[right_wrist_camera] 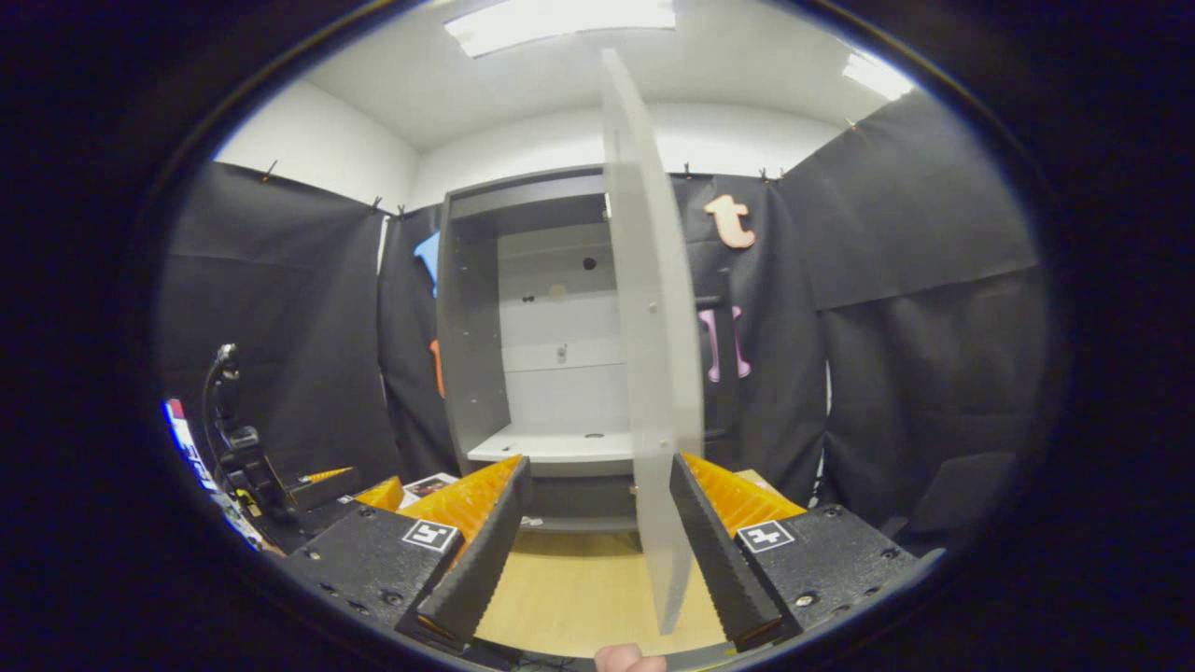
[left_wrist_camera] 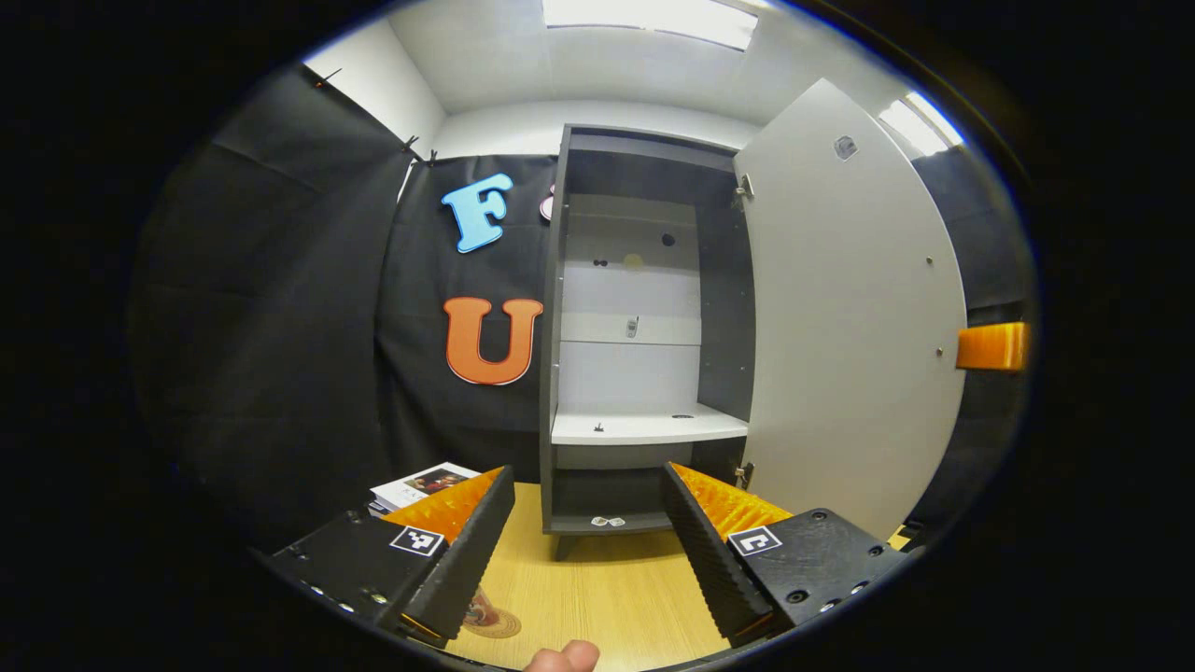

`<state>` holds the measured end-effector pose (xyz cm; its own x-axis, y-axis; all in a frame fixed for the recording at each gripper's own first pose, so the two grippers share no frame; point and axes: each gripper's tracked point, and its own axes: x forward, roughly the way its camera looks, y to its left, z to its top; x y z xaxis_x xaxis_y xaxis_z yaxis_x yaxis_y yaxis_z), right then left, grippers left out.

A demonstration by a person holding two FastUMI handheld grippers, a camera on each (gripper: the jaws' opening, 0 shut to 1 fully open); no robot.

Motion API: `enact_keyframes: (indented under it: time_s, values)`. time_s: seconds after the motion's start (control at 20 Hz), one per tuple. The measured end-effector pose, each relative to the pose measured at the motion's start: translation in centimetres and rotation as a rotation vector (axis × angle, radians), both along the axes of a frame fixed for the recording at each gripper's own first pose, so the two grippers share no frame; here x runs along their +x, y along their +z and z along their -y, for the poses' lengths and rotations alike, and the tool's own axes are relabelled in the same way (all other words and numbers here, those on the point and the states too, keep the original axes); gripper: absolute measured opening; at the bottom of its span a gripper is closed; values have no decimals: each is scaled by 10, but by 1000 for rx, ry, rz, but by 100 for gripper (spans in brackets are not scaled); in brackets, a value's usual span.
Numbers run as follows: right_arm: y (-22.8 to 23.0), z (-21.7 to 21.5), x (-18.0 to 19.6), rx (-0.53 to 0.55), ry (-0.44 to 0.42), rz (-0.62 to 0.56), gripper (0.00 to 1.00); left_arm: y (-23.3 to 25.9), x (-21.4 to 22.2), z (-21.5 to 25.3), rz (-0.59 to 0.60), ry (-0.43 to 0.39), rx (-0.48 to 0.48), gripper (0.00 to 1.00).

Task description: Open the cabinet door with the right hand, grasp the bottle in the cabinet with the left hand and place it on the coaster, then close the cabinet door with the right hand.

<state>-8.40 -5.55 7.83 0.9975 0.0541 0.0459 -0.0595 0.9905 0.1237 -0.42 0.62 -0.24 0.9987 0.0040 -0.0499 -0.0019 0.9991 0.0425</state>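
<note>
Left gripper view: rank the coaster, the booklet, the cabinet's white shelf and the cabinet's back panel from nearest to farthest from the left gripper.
1. coaster, on the table beside the left gripper, low left.
2. booklet, left, by the wall.
3. white shelf, inside the cabinet, ahead.
4. back panel, behind the shelf.

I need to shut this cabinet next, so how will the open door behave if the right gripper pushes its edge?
The door looks thin, flat and rigid, so it should probably swing rather than bend. Hinges on one side suggest easy pivoting. The right gripper straddles its edge, open.
</note>
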Motion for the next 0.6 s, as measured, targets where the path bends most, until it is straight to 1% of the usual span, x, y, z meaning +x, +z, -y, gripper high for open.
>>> enact_keyframes:
  time_s: [0.15, 0.3, 0.35, 0.45, 0.6]
  values:
    - [18, 73, -9, 3, -160, 34, 93, -8, -2, 5, -18, -12, -9, 95]
    - [23, 124, 0, -3, -270, 53, 93, -11, -6, 7, -31, -18, -3, 95]
    - [21, 134, 7, -3, -288, 43, 92, -10, -8, 6, -33, -20, 3, 95]
    - [20, 142, 28, -8, -298, 38, 93, -9, -10, 3, -29, -15, 15, 95]
    - [16, 140, 63, -11, -273, 26, 93, -10, -11, -1, -29, -4, 16, 95]
